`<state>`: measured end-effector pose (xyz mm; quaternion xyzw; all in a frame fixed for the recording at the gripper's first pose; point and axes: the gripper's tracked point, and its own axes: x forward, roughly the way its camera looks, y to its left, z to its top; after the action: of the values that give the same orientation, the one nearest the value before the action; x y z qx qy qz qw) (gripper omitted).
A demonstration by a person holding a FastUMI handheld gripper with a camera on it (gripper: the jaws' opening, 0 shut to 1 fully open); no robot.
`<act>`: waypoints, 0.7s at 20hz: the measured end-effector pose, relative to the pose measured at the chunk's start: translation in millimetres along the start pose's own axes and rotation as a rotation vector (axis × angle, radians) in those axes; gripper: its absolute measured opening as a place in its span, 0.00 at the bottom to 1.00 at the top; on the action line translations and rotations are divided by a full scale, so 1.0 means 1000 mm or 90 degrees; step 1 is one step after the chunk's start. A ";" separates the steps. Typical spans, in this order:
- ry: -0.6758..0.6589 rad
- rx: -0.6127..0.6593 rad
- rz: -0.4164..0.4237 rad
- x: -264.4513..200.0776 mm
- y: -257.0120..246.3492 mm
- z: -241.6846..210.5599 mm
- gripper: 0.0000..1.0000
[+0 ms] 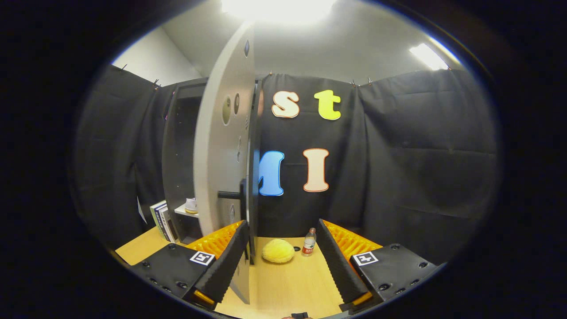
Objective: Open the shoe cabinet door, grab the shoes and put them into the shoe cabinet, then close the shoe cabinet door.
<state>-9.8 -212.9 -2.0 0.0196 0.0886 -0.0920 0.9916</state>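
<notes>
The gripper (283,248) gapes wide, empty, the cabinet door (223,155) edge-on just inside its left finger.

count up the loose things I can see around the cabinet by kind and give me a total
Books, standing beside the cabinet: about 3, spines hard to separate
Shoe on the cabinet shelf: 1
Yellow round soft thing on the table: 1
Bottle: 1
Total: about 6
The tool is open, with the door edge between its fingers.
</notes>
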 end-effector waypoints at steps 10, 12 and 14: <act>0.014 0.019 0.125 0.062 0.003 -0.019 0.96; 0.014 0.015 0.134 0.066 0.008 -0.018 0.95; 0.011 0.021 0.135 0.065 0.010 -0.015 0.95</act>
<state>52.9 -213.5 -28.5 0.0456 0.0931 0.0123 0.9945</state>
